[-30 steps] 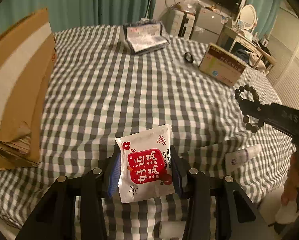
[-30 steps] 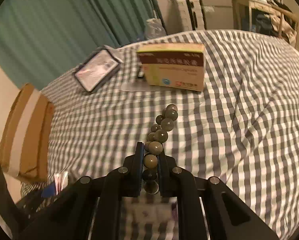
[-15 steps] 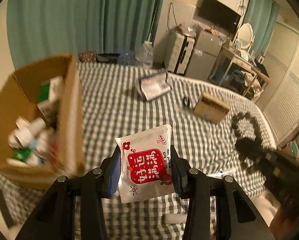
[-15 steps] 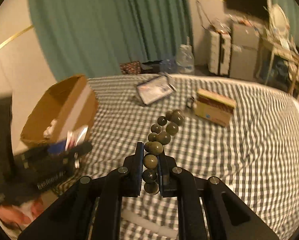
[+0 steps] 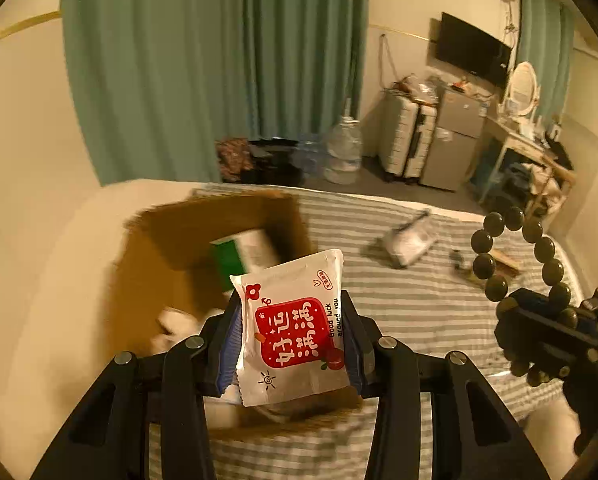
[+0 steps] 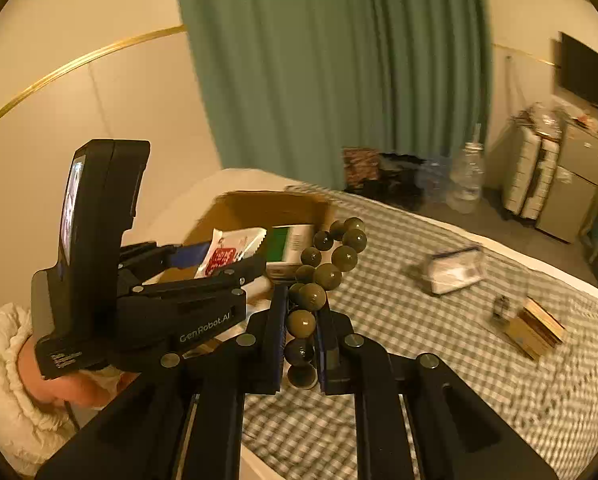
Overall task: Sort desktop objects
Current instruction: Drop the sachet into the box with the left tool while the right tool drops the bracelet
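Observation:
My left gripper (image 5: 293,338) is shut on a white snack packet with a red label (image 5: 295,328) and holds it above the open cardboard box (image 5: 167,240). The left gripper (image 6: 215,262), its packet (image 6: 229,252) and the box (image 6: 255,208) also show in the right wrist view. My right gripper (image 6: 301,344) is shut on a dark green bead bracelet (image 6: 327,272), held up in the air beside the box. In the left wrist view the bracelet (image 5: 519,260) and right gripper (image 5: 539,320) are at the right.
The box holds a green and white carton (image 5: 243,254) and other small items. On the checked cloth (image 6: 439,340) lie a clear pouch (image 6: 455,270), a tan box (image 6: 535,330) and a small dark object (image 6: 501,306). Curtains, suitcases and a water bottle stand behind.
Both grippers rose and swung left toward the cardboard box, each still holding its item. The box now lies right behind the packet.

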Available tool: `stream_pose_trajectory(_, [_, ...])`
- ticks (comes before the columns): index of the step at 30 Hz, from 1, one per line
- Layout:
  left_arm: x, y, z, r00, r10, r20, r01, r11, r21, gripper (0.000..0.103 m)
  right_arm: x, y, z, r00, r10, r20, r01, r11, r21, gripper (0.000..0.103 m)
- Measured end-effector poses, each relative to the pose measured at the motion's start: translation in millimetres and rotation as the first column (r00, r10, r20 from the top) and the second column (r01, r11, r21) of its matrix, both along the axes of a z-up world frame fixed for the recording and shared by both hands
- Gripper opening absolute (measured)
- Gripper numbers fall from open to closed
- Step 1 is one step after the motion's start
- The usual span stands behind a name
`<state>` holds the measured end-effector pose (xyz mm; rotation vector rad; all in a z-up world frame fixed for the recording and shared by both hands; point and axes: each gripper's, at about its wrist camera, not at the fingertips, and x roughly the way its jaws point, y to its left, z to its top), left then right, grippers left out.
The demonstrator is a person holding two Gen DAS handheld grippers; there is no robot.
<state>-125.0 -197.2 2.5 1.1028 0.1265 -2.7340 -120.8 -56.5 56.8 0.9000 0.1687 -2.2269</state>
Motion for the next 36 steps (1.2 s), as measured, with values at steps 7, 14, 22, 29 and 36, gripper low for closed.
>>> stream_pose_trajectory(7, [-5.9,-69.1,-46.8,0.993,0.075,0.091,-0.078,0.996,0.035,0.044,-22.6,-70.6,-58.2,0.991,0.071,0.115,-0.076,0.996,0.046,0.011])
stream_pose_trajectory(14, [-11.6,-85.7,-89.8,0.988,0.067,0.140,-0.077,0.995,0.062,0.046,-47.4,-93.5,-97.8,0.987,0.025,0.161,-0.038,0.997,0.074,0.013])
stream_pose_trajectory(22, [-10.0,-76.3,-88.3,0.980,0.053,0.191,-0.064,0.997,0.051,0.094,-62.5,-51.0,-68.9,0.985,-0.110,0.132,0.109,0.994,0.017,0.055])
stream_pose_trajectory(29, [2.8,-53.4,-70.0,0.978,0.081,0.194,-0.099,0.992,0.083,0.095,-51.2,24.5,-58.2,0.970,-0.222,0.094,0.222,0.975,0.012,0.056])
stream_pose_trajectory(36, [21.9,15.3,-56.8,0.988,0.019,0.151,-0.025,0.999,0.040,0.102,-45.4,141.4,-74.5,0.911,-0.399,0.107,0.396,0.917,0.054,0.056])
